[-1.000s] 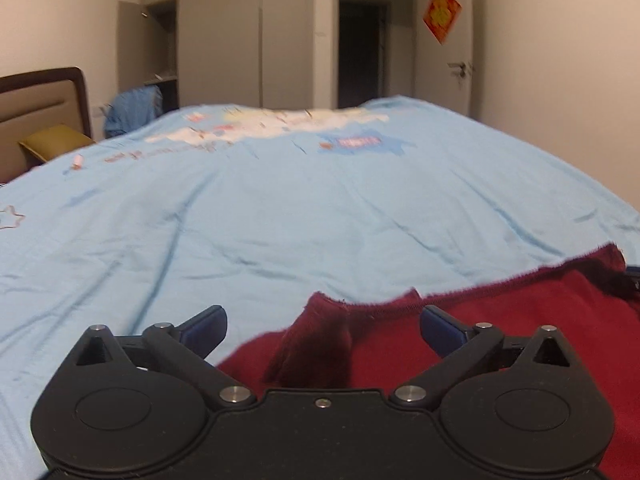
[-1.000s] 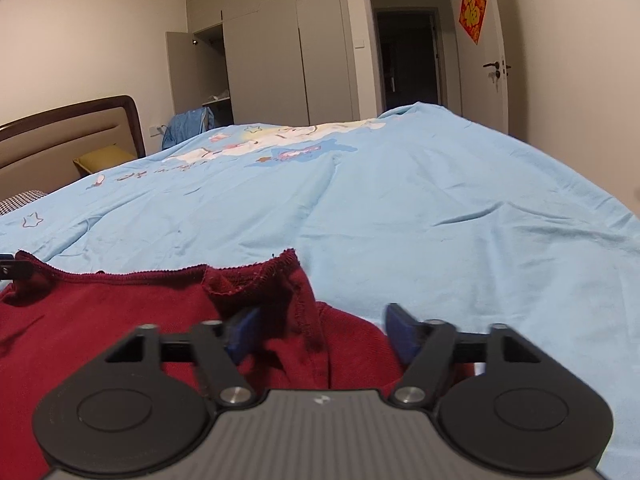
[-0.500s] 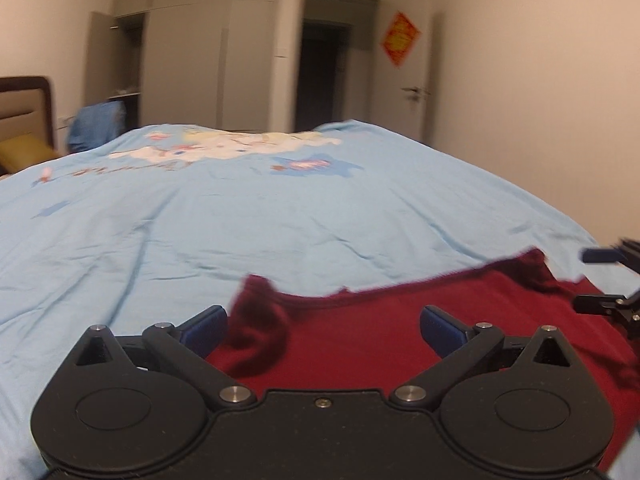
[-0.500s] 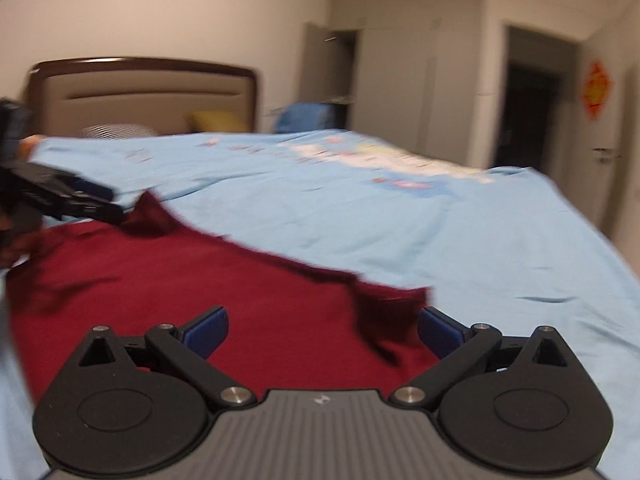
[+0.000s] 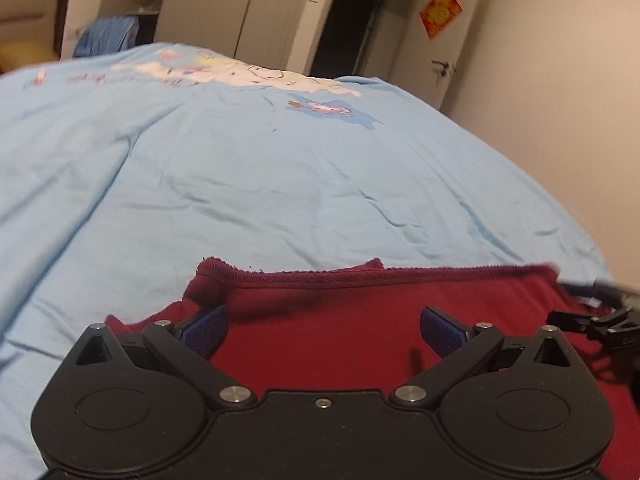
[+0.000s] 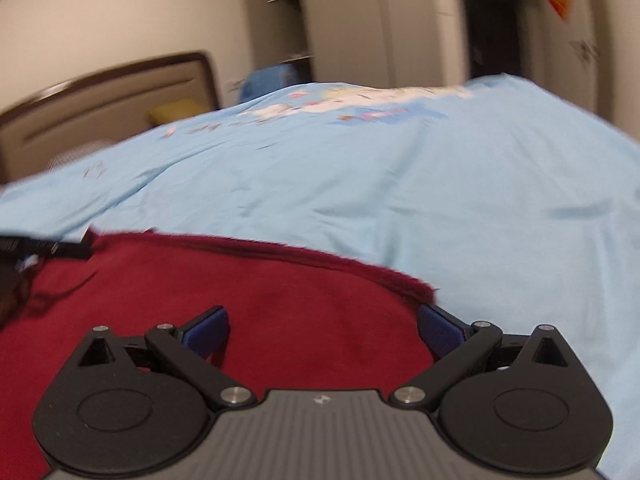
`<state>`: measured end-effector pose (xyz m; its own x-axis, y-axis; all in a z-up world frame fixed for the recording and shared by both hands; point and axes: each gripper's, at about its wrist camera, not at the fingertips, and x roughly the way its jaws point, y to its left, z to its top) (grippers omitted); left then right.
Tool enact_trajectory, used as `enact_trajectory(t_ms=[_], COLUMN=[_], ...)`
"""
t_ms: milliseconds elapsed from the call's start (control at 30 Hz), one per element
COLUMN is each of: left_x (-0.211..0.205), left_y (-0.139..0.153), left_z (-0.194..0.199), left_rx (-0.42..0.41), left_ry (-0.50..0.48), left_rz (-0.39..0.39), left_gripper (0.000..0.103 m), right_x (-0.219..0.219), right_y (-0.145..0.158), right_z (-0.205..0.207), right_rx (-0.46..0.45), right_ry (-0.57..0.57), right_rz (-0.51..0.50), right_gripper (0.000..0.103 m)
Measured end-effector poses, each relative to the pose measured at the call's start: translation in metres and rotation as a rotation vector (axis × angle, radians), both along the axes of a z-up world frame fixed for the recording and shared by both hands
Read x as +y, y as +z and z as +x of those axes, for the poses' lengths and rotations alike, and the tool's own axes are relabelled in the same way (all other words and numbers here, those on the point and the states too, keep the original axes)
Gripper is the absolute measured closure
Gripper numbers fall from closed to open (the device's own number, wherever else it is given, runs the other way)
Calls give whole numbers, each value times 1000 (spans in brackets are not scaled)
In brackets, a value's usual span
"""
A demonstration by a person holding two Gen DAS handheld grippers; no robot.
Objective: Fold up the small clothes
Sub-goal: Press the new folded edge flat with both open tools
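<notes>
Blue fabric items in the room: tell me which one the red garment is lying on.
The light blue bedspread with the cartoon print; the red garment lies on its near part. The darker blue cloth is heaped by the wardrobe.

Pale beige walls [image 5: 560, 80], light blue printed bedspread [image 5: 280, 184] over a bed, brown-framed padded headboard [image 6: 104, 100], grey wardrobe [image 5: 224, 12] with one door open, dark doorway [image 5: 348, 24], white door [image 5: 444, 40] bearing a red decoration [image 5: 441, 11], blue cloth heap [image 5: 106, 36], yellow pillow [image 6: 176, 114]

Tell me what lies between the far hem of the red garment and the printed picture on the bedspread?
Only bare, wrinkled blue bedspread lies between the garment hem and the print; the left wrist view shows it most clearly.
</notes>
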<state>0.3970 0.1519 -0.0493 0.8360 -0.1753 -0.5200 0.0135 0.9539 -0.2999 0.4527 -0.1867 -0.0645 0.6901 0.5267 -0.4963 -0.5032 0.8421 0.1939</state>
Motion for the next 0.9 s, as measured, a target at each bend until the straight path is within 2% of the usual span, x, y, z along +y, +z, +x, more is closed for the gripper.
enact_trajectory(t_ms=[100, 300, 667, 900], left_x=[9, 15, 6, -6], left_y=[-12, -16, -16, -14], left_z=[-1, 0, -1, 0], left_rx=[-47, -65, -58, -46], left_ry=[7, 3, 6, 11], left_rz=[-64, -109, -62, 21], left_gripper=[1, 1, 1, 1], right_x=[-23, -22, -24, -30], right_y=[-10, -9, -9, -9], right_z=[9, 9, 4, -2], right_rx=[48, 37, 29, 14], right_ry=[-16, -18, -17, -26], right_rz=[123, 91, 119, 146], right_gripper=[1, 1, 1, 1])
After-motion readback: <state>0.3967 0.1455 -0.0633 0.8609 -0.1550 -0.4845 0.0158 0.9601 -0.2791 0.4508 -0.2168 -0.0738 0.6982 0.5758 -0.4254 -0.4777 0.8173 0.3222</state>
